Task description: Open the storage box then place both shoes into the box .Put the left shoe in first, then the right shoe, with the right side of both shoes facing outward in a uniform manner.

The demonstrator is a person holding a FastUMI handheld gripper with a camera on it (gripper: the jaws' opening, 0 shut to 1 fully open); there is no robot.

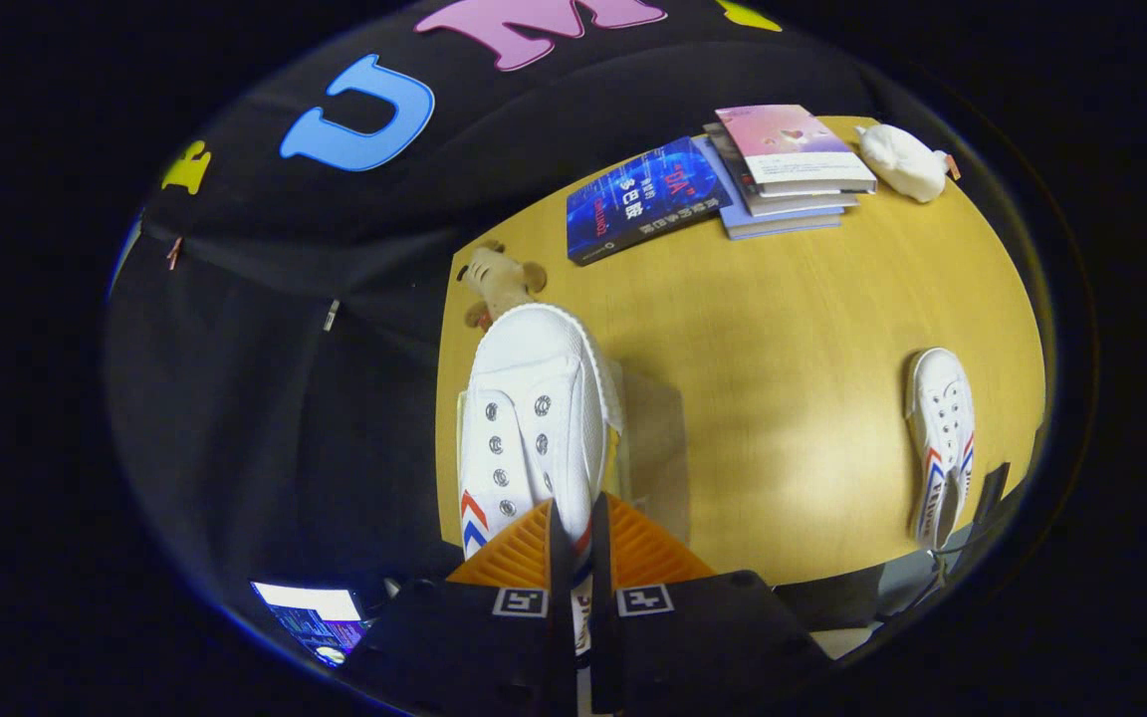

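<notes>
Between the fingers, nearest of all, the gripper (573,543) is clamped on the heel end of a white shoe (534,418), both fingers pressing its thin rim, the toe pointing away. The shoe hangs over the table's (783,329) left edge, above what looks like a clear box (648,438) whose pale walls show just to its right; whether the box stands open cannot be told for certain.

Judging by this, the step in hand is setting this shoe into the box. It would go best lowered level, toe kept straight along the box, released only once the sole rests flat; a grip this narrow could let the shoe swing or twist. Which side faces outward should be checked before release.

Room is tight on the left, where the table ends and the shoe could miss it. To the right lies broad bare wood. A second shoe (942,438) lies near the right edge, well apart. Beyond the held toe sits a plush toy (499,284) at the left edge. Farthest, books (723,184) and a white toy (900,159) lie along the far edge.
</notes>
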